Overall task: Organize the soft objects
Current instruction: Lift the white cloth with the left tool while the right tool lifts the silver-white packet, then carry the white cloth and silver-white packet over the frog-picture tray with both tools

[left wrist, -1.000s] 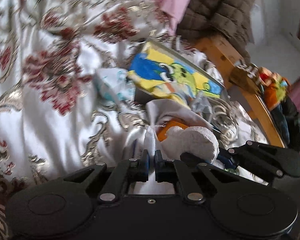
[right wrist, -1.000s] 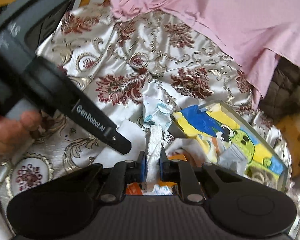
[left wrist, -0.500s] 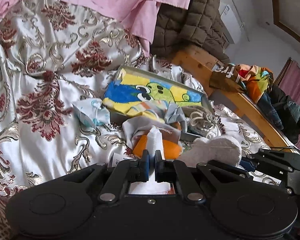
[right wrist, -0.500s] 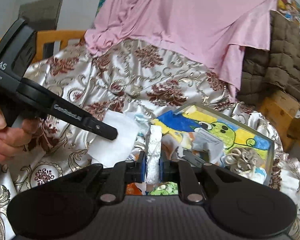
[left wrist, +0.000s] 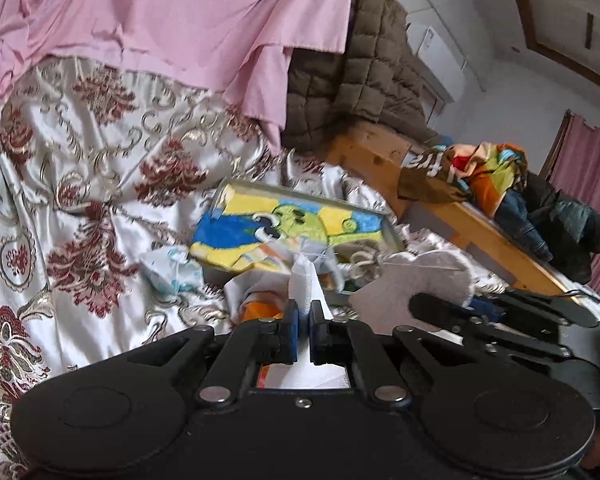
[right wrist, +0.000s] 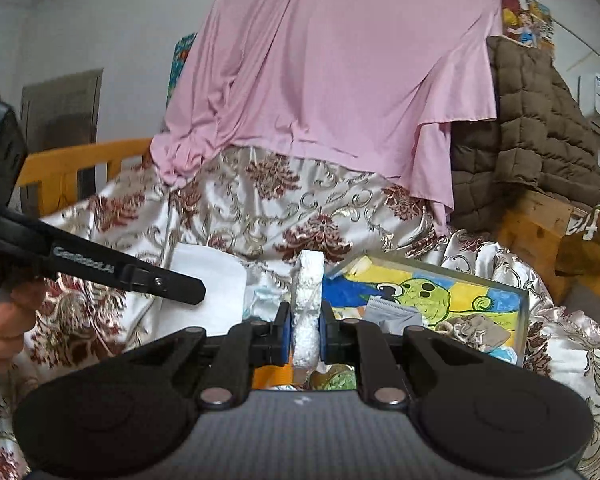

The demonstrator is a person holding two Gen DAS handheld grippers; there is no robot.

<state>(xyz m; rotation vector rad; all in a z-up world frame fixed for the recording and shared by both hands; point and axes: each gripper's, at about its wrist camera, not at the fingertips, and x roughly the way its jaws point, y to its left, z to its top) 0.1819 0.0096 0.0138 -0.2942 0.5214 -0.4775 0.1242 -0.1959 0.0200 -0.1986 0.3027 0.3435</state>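
My left gripper point(left wrist: 304, 316) is shut on one edge of a white cloth point(left wrist: 302, 280) and holds it above the bed. My right gripper point(right wrist: 305, 322) is shut on the other edge of the same white cloth point(right wrist: 308, 300), whose flat part point(right wrist: 208, 288) hangs behind the left gripper's finger point(right wrist: 156, 282). In the left wrist view the right gripper point(left wrist: 496, 316) sits to the right with the cloth's fluffy part point(left wrist: 420, 280) over it. A tray with a yellow, blue and green cartoon towel point(left wrist: 300, 224) lies just beyond, holding small grey cloths point(right wrist: 396, 314).
A silver bedspread with red flowers point(left wrist: 80, 200) covers the bed. A pink sheet point(right wrist: 332, 72) and a brown quilted jacket point(right wrist: 540, 136) hang behind. A wooden bed rail point(left wrist: 480, 224) carries piled clothes point(left wrist: 500, 184). A crumpled blue-white cloth point(left wrist: 172, 272) lies left of the tray.
Both grippers have lifted and tilted up with the white cloth between them, so the pink sheet and jacket fill more of the view. The bed and tray sit lower in both views.
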